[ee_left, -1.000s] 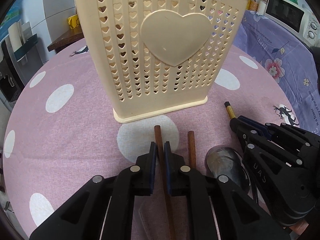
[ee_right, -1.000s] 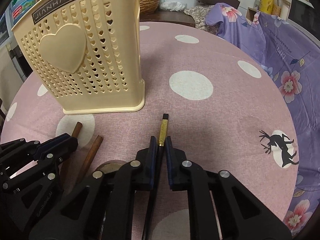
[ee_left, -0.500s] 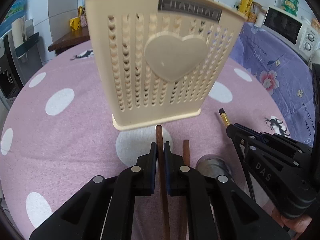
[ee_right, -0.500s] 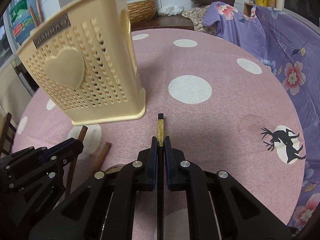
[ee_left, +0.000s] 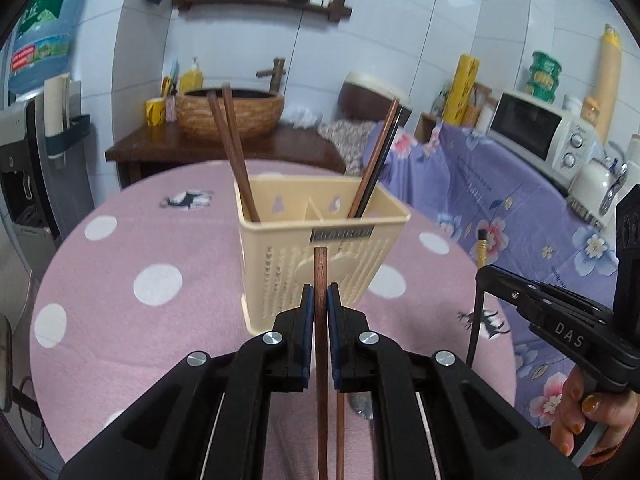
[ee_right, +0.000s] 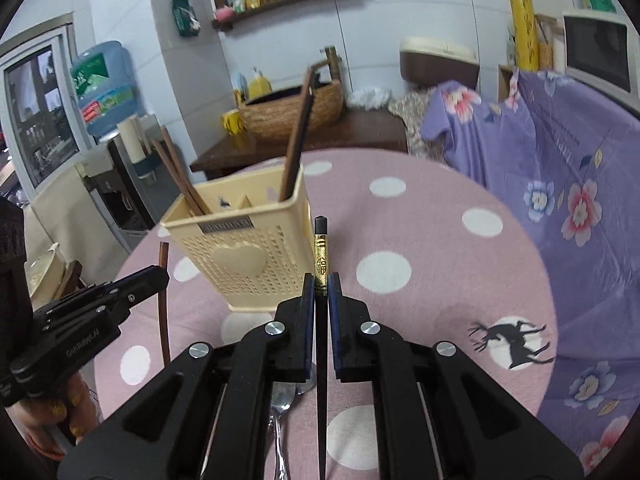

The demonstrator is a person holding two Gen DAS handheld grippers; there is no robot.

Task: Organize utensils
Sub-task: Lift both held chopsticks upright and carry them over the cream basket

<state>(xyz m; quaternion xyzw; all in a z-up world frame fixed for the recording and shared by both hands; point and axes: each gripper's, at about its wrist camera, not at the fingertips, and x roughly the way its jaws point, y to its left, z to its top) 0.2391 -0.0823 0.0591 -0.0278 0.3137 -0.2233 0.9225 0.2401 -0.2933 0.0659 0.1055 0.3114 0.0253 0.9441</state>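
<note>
My left gripper [ee_left: 320, 300] is shut on a brown wooden chopstick [ee_left: 320, 272], held in the air in front of the cream heart-pattern holder [ee_left: 280, 272]. My right gripper [ee_right: 321, 292] is shut on a black chopstick [ee_right: 320, 256] with a gold band, just right of the holder [ee_right: 240, 276]. Two brown chopsticks [ee_left: 236, 160] stand in the holder's left compartment, and a brown and a black one [ee_left: 376, 160] in its right. Another brown chopstick [ee_left: 340, 432] and a metal spoon [ee_right: 280, 408] lie on the table under the grippers. Each wrist view shows the other gripper beside it.
The round table [ee_left: 160, 240] has a pink cloth with white dots. A purple floral cloth [ee_left: 500, 200] covers furniture at the right, with a microwave [ee_left: 532, 128] on it. Behind the table stands a wooden sideboard [ee_left: 168, 148] with a woven basket [ee_left: 232, 112].
Both grippers have risen and tilted up, lifting their chopsticks off the table. The holder's open top and the chopsticks inside it have come into view.
</note>
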